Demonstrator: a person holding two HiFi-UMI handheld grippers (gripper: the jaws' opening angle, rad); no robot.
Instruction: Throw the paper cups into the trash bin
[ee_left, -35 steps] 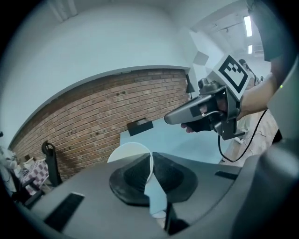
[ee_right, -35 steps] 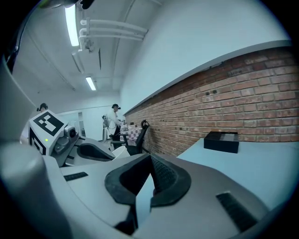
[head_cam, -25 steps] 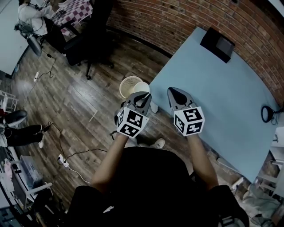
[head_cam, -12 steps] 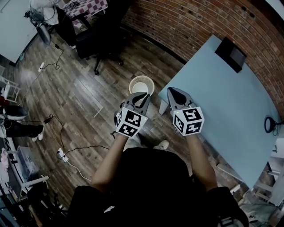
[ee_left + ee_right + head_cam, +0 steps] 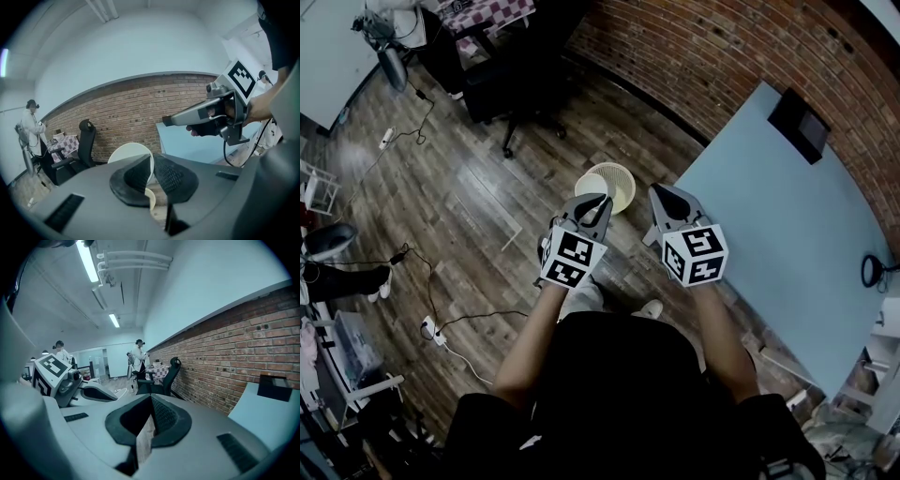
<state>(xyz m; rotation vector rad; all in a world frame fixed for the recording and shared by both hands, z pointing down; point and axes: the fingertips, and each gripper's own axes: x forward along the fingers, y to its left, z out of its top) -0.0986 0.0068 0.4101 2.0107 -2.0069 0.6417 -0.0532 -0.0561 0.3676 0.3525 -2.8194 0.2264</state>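
With my left gripper (image 5: 597, 202) clamped on the paper cup (image 5: 589, 183), the trash bin (image 5: 626, 181) sits just ahead, slightly right; my right gripper (image 5: 660, 191) is closed, empty.

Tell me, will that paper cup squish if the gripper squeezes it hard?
Probably yes: the paper cup looks thin-walled, pinched by its wall in the left gripper. It's likely light, since that small pinch alone carries it.

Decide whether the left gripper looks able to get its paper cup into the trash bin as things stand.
Probably yes. The left gripper is shut on the paper cup, which overlaps the open top of the trash bin in the head view, with nothing between them.
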